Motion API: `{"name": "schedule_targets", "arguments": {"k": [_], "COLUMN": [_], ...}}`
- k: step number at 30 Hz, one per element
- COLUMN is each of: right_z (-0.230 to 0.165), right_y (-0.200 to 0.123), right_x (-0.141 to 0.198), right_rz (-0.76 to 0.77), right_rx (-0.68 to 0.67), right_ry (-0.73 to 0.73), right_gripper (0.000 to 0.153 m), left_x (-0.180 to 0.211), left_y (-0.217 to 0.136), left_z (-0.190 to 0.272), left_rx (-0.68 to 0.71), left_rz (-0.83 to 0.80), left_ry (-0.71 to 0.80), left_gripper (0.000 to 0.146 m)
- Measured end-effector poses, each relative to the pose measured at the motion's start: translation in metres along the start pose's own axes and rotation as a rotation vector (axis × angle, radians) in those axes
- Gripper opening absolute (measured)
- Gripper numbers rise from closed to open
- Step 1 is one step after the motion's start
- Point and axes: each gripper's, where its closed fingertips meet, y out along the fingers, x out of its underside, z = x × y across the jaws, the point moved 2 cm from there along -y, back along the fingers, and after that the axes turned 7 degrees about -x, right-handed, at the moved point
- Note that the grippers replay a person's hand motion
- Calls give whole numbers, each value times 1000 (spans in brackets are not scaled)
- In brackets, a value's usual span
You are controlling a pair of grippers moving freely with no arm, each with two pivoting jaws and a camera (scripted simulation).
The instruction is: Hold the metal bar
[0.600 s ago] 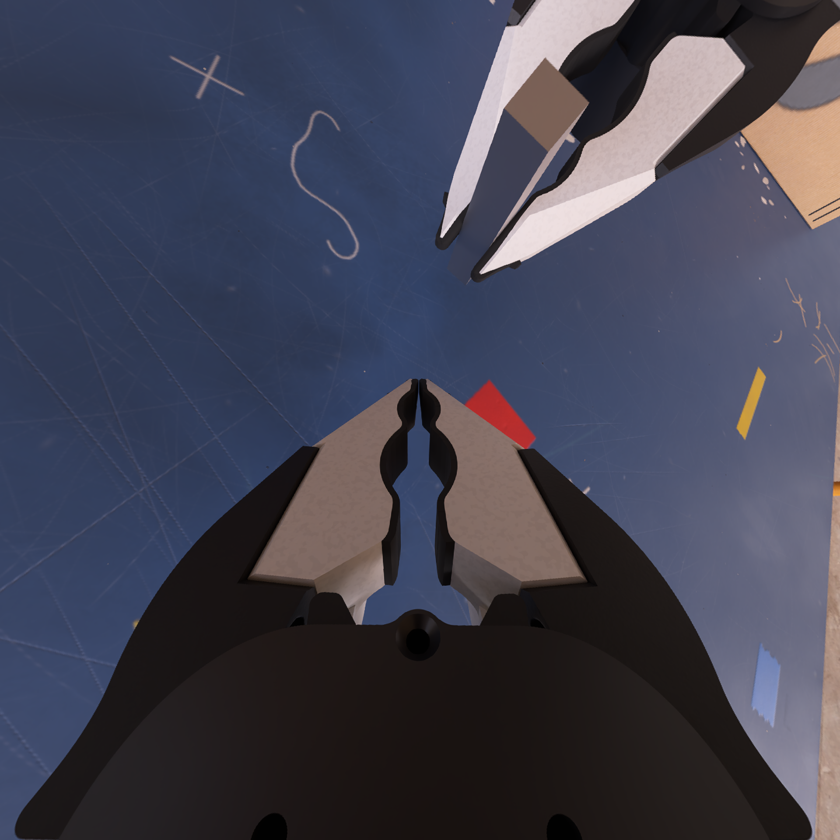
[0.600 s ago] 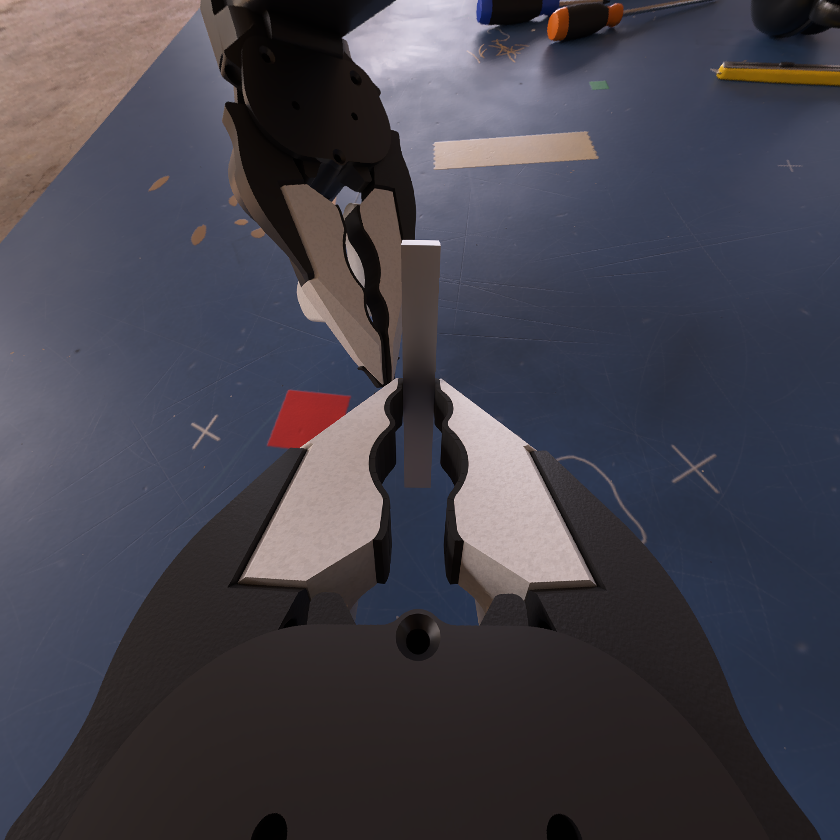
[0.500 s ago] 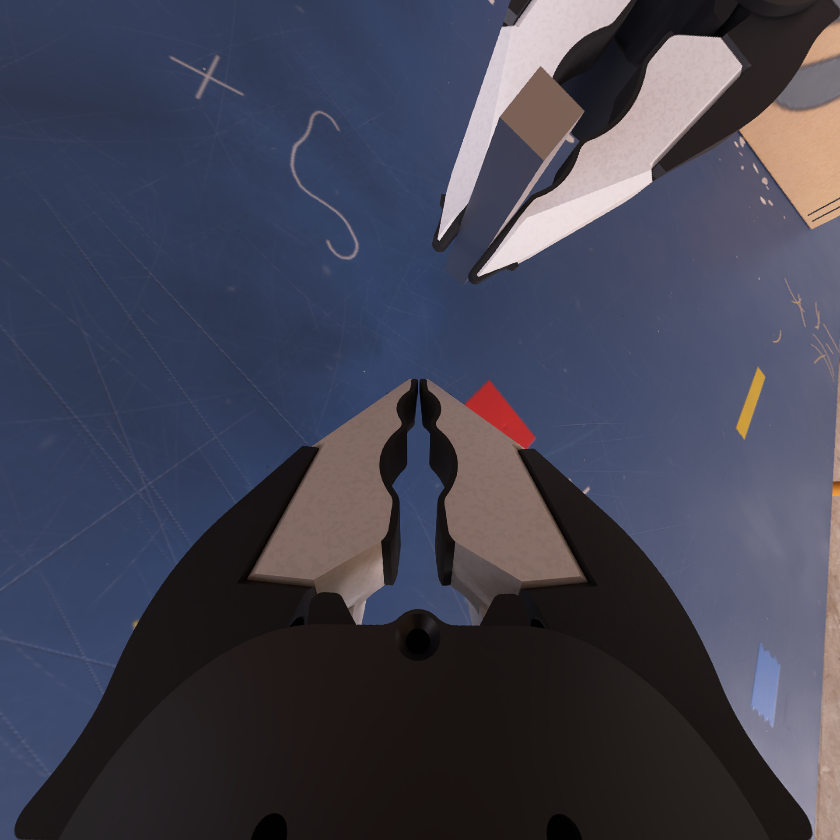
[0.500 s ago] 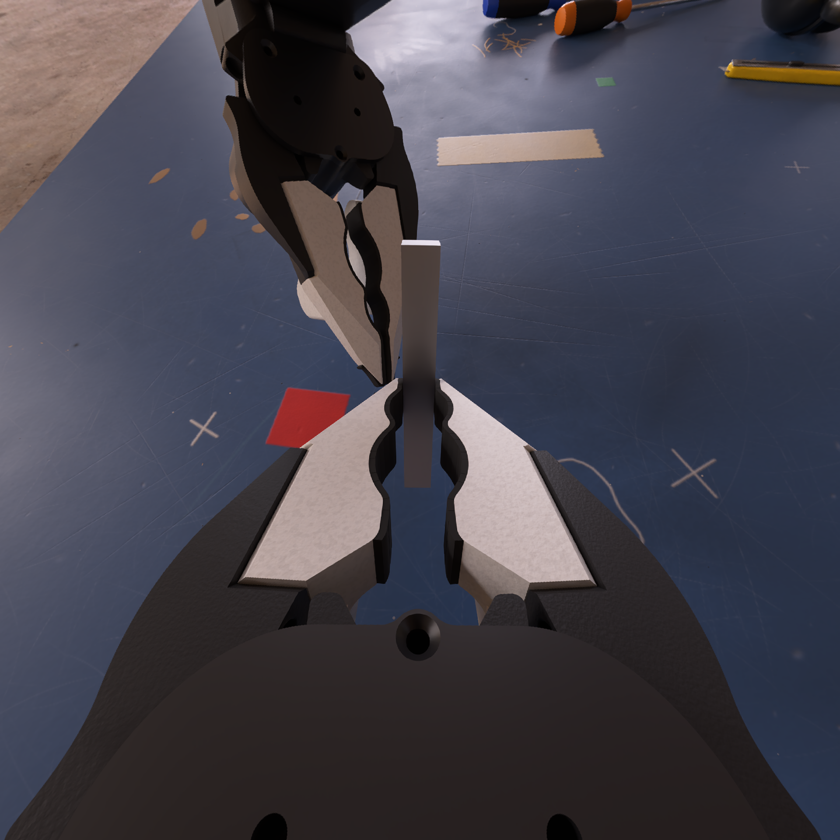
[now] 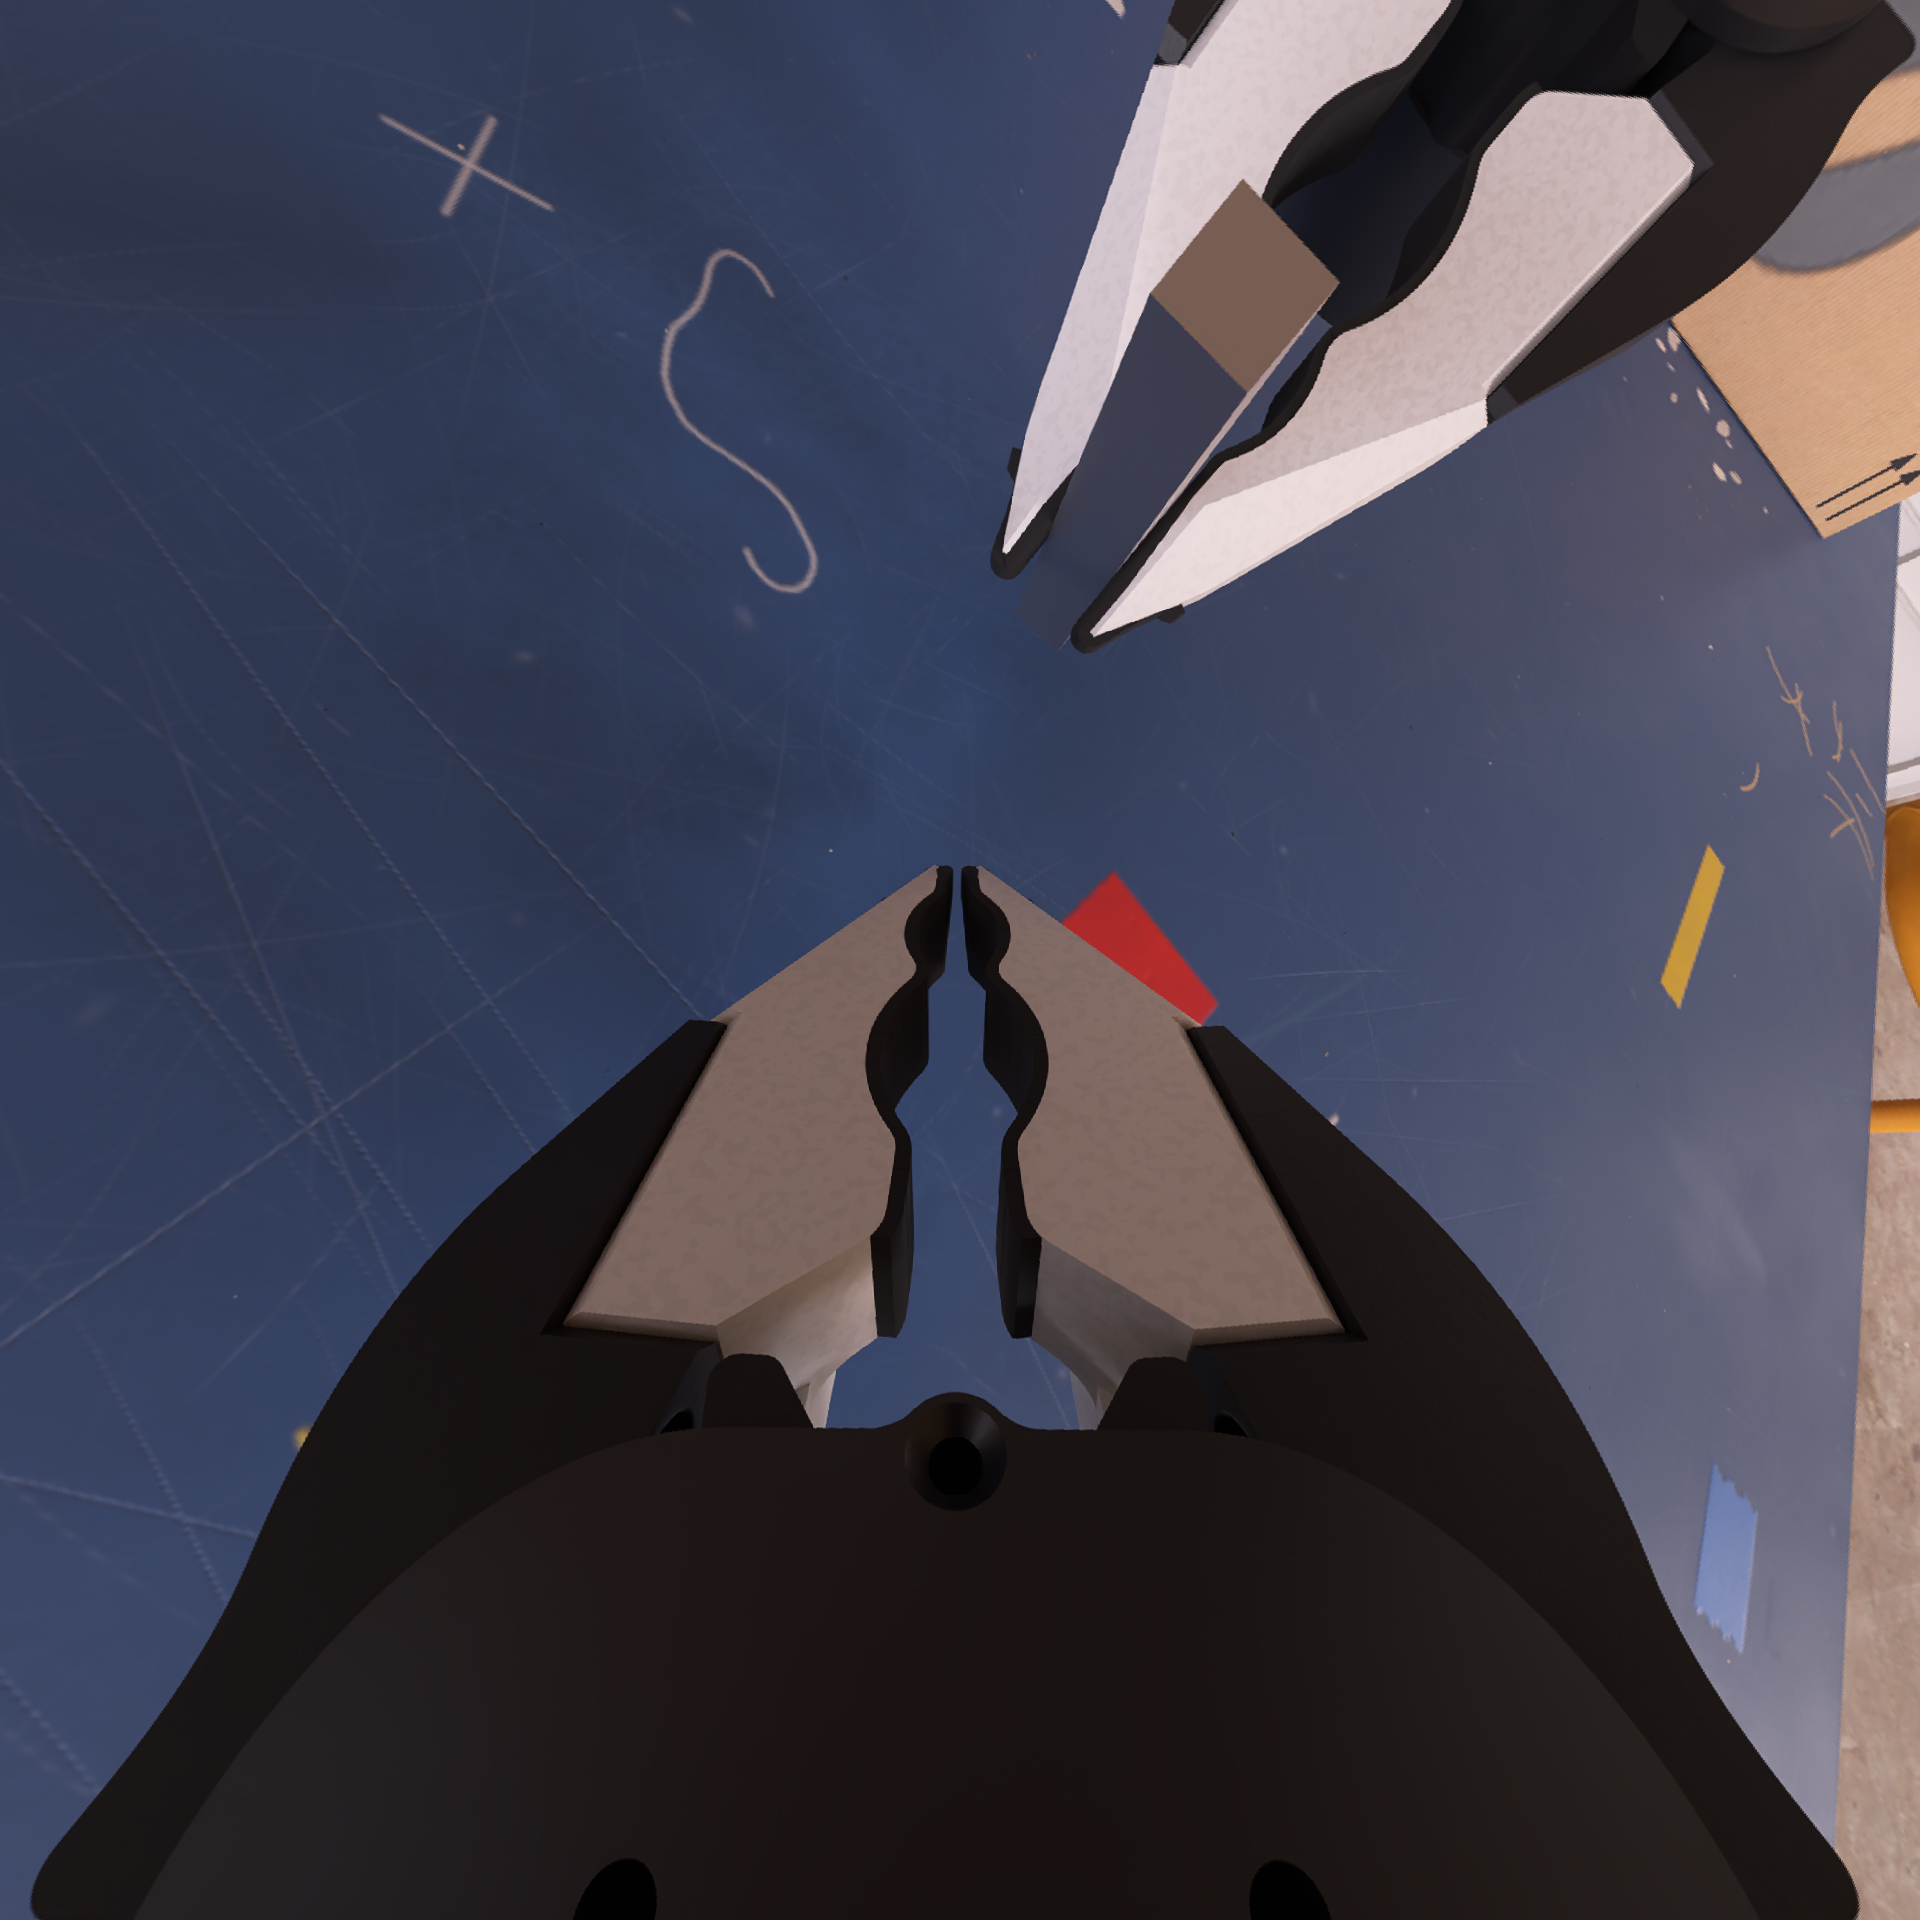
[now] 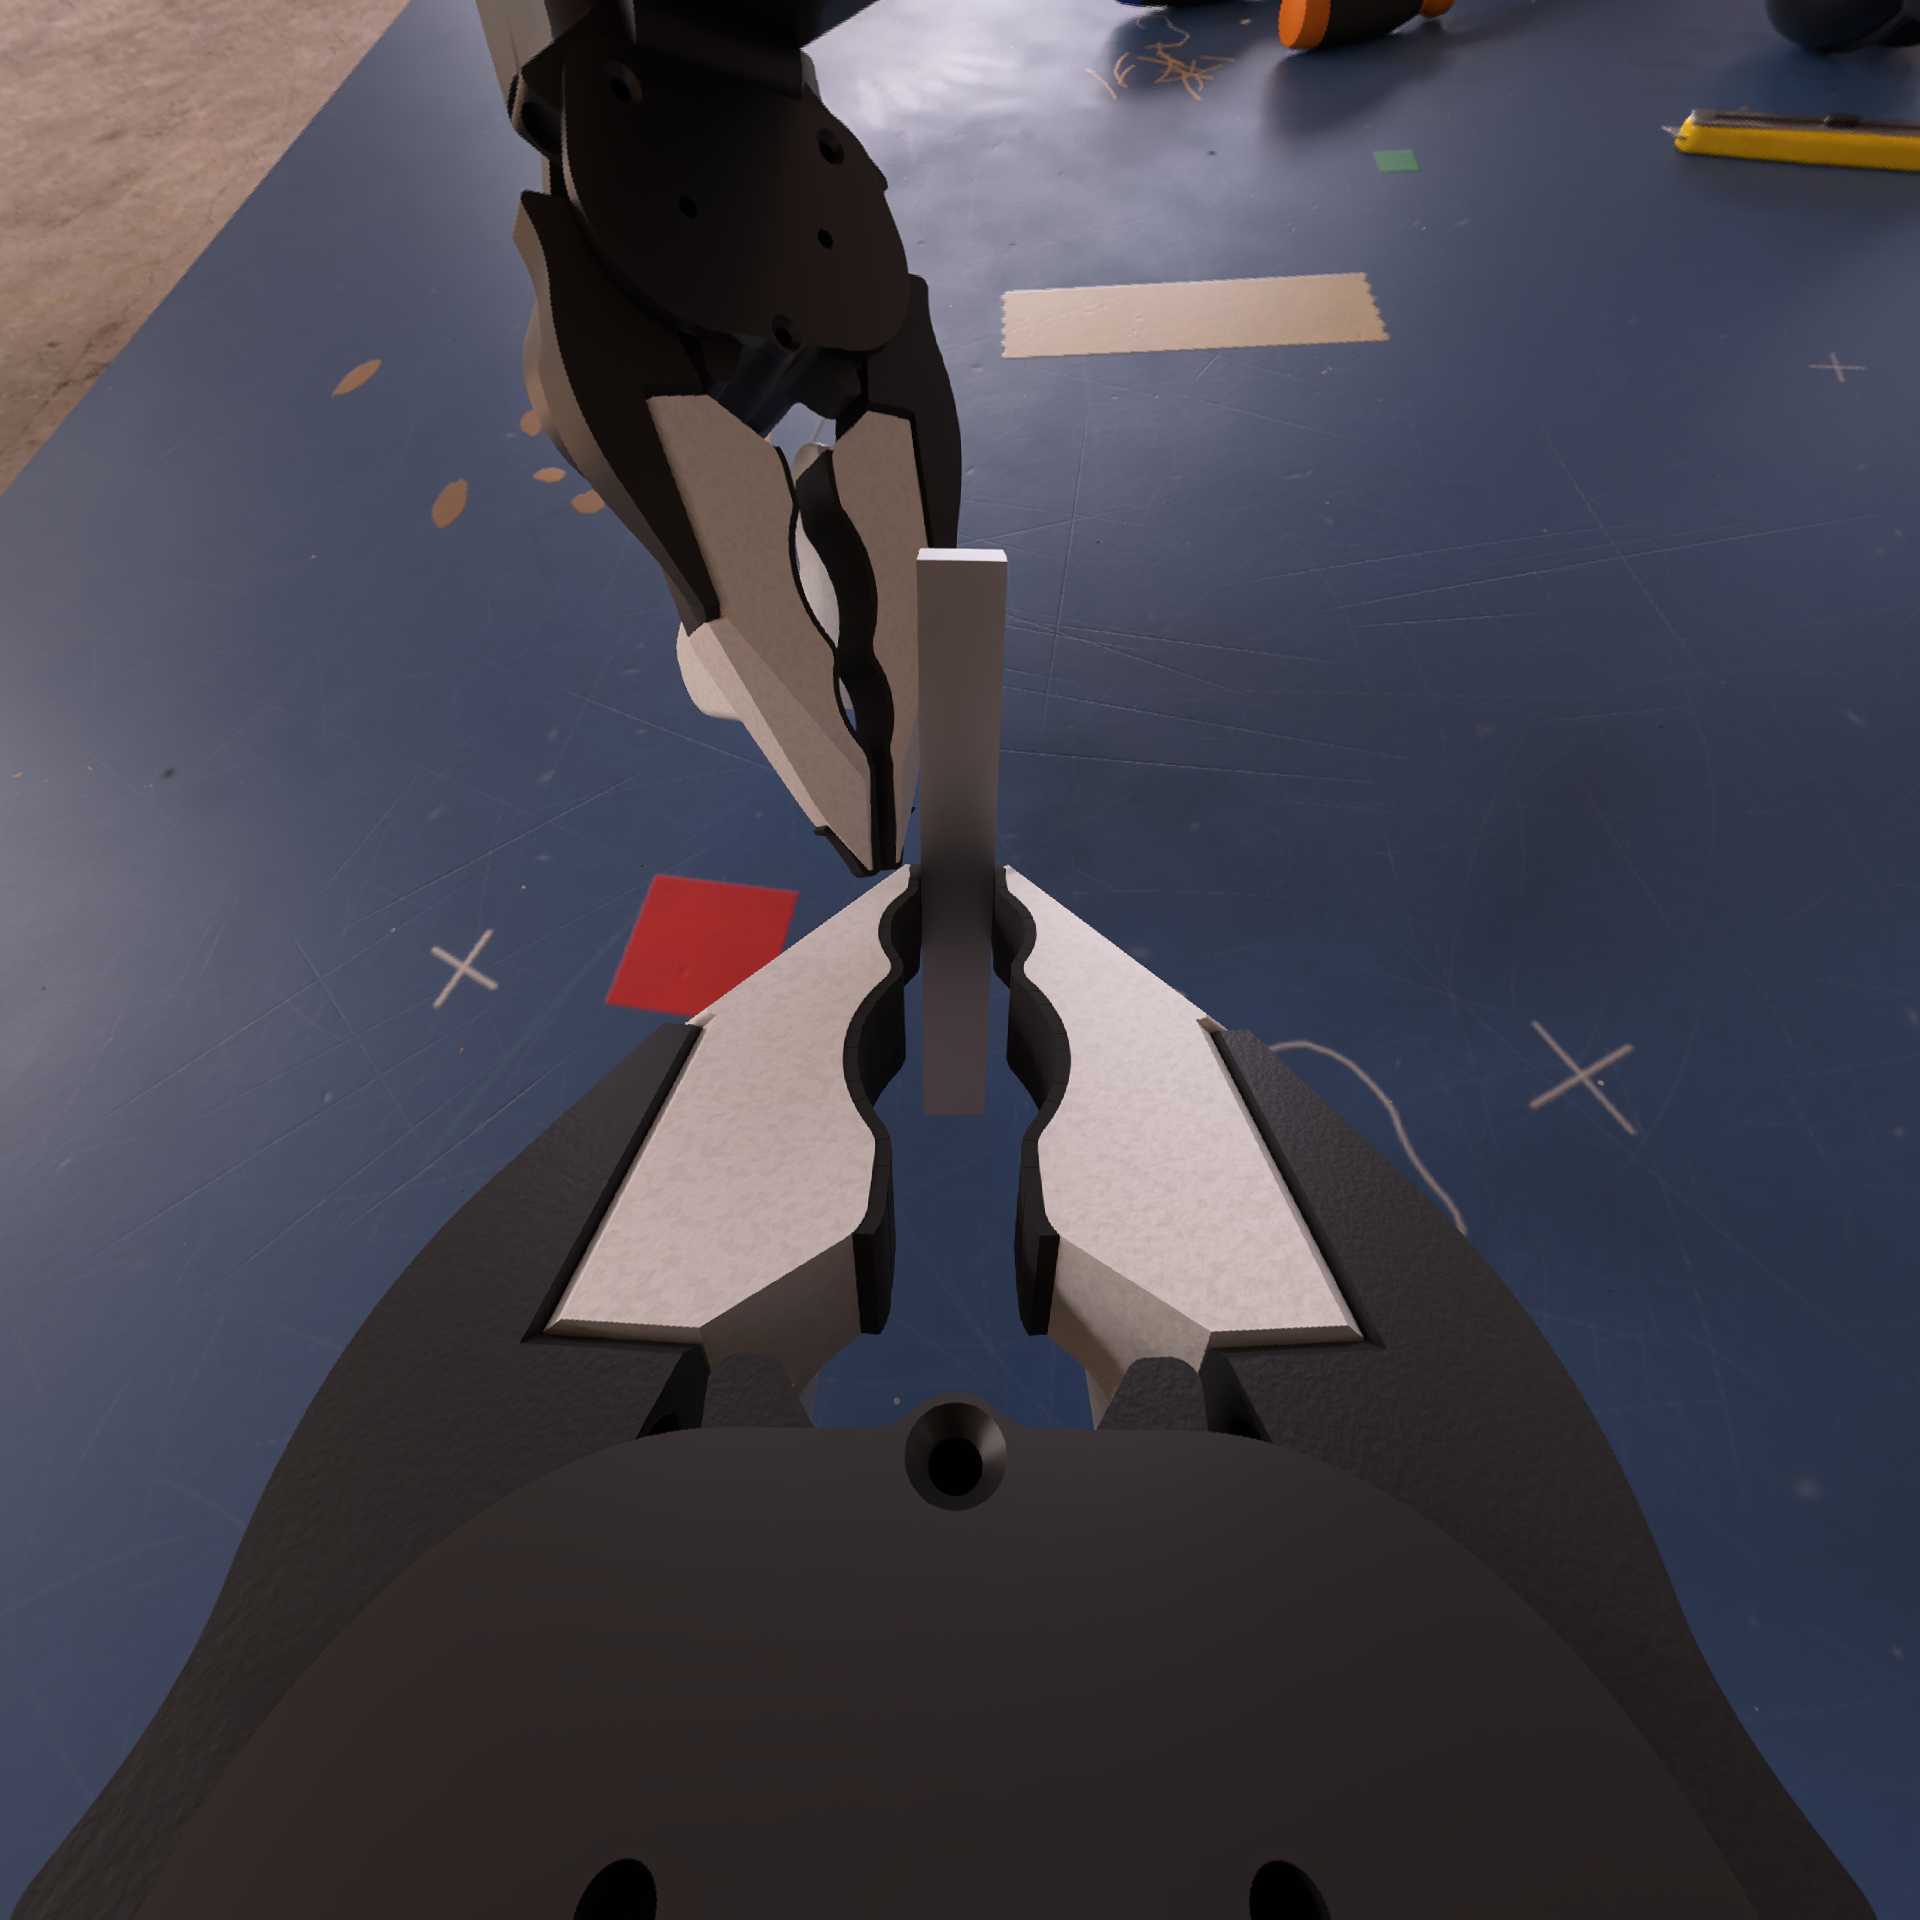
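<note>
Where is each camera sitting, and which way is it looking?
Left wrist view: on the left gripper, looking almost straight down at the blue mat; its fingers are shut and empty.
Right wrist view: on the right gripper, looking forward across the mat; its fingers clamp the metal bar.
Both views show the bar, the red square, the chalk squiggle and the other gripper.
</note>
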Motion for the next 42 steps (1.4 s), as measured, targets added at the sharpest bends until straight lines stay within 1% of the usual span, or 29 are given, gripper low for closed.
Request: {"name": "schedule_targets", "arguments": {"k": [13,19,21,23,25,27,30,32,36,42], "right_z": [-1,-1,-1,-1,-2,-2,-1,0,0,0], "right_y": [0,-1,-1,-1,-1,-1,-2,-2,-2,-3], "right_x": [1,2,2,2,2,3,3,3,3,4], "right_rz": [22,37,39,37,35,36,37,37,37,37], "right_rx": [-2,1,5,9,12,15,19,21,19,15], "right_ry": [-3,-1,-1,-4,-5,-1,5,11,16,22], "right_gripper": [12,12,12,12,12,12,12,12,12,12], "left_x": [0,-1,-7,-18,-22,-22,-24,-25,-27,-28], "left_y": [0,0,-1,-3,0,4,6,7,6,5], "left_z": [0,-1,1,7,9,10,14,15,15,16], "left_rx": [5,-17,-11,43,48,3,-50,-56,-29,-41], "left_rz": [-1,6,45,113,131,111,127,132,139,154], "left_ry": [-6,12,3,-13,-4,46,126,140,132,178], "left_gripper": [1,2,10,18,20,18,5,0,0,0]}}
